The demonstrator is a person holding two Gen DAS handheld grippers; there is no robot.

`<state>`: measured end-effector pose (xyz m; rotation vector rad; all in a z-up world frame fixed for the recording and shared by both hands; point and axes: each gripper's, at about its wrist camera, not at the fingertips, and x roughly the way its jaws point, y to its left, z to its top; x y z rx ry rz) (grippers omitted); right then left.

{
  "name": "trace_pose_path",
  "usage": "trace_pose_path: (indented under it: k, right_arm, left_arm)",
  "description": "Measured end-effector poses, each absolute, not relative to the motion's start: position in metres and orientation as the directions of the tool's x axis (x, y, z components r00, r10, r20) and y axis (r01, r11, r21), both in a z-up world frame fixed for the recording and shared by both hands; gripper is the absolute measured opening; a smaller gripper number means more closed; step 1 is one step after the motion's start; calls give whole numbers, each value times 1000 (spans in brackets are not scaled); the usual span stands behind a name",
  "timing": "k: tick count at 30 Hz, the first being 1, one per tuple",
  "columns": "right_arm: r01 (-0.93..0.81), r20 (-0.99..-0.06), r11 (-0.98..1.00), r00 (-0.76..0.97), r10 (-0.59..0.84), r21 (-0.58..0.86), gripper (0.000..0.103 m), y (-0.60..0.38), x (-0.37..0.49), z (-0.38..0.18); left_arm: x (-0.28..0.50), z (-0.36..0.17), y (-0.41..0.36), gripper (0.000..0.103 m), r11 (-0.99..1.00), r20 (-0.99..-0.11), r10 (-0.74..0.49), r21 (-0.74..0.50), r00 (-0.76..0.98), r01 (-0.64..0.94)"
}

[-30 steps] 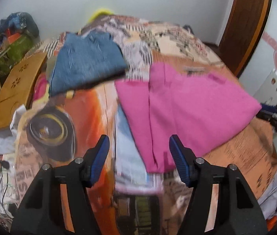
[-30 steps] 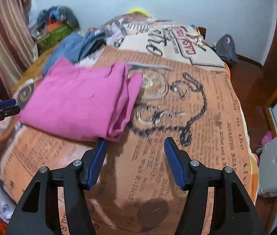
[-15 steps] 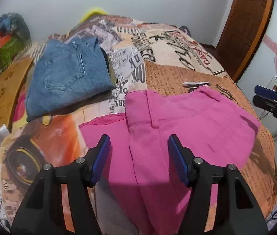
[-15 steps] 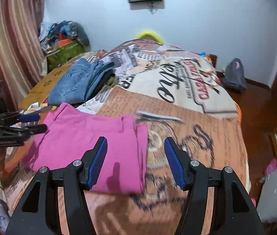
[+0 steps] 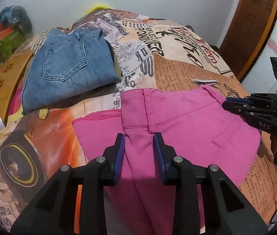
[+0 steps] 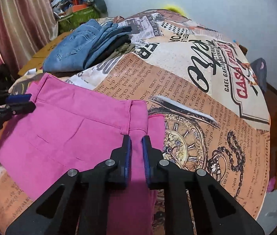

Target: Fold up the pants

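Pink pants [image 5: 177, 121] lie folded on the printed bedspread [image 5: 177, 72], waistband toward the far side. My left gripper [image 5: 138, 150] stands over one waistband corner, its jaws narrowed on either side of the pink cloth. My right gripper [image 6: 136, 154] stands over the other waistband corner of the pants [image 6: 75, 129], its jaws almost closed with a strip of pink cloth between them. Each gripper shows at the edge of the other's view: the right gripper [image 5: 234, 102] and the left gripper [image 6: 20, 102].
Folded blue jeans [image 5: 67, 70] lie on the bed beyond the pants, also in the right wrist view [image 6: 79, 47]. A wooden board [image 5: 3, 84] and a clutter pile [image 5: 7, 31] sit at the left. A brown door [image 5: 250, 25] is at the right.
Both grippers came down onto the pants' waistband corners and their jaws narrowed from wide open; the right pair closed the most.
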<state>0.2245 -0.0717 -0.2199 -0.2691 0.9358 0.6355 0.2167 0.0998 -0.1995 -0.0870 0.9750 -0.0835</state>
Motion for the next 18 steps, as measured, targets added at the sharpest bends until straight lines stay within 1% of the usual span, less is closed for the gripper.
trace_pose_path:
  k: [5,7,9,10,12,14,18]
  right_arm:
    - [-607,-822,794,433,369,36,11,-71,223,-213]
    - [-604,-809,796,448,381,40,12,-75,221,-203]
    - [-609,-805,792,447,389,45,20,-78,219,-195]
    - [-608,-801,793,453,391,44,23,-81,217,-191]
    - [-606,-792,795,465,395,41,32,-85,214,-186]
    - [-603,-790,796,463,401,50,34,-88,211,-183]
    - [-597,-798,798,443,408,77,34,-92,207,-187]
  left_arm:
    - [208,-183,113,34,990,-814,-110,-142,570,-11]
    - [200,-174,121,39,990,-809,-109,-142,578,-12]
    - [191,-168,127,55,989,-807,-107,-145,582,-20]
    - [186,-165,130,58,990,-803,-98,-140,587,-27]
    - [176,-162,133,70,991,-800,-75,-125,595,-44]
    - [171,-162,133,72,990,-800,-81,-134,594,-46]
    - [162,-169,126,78,989,-807,-92,-143,583,-42]
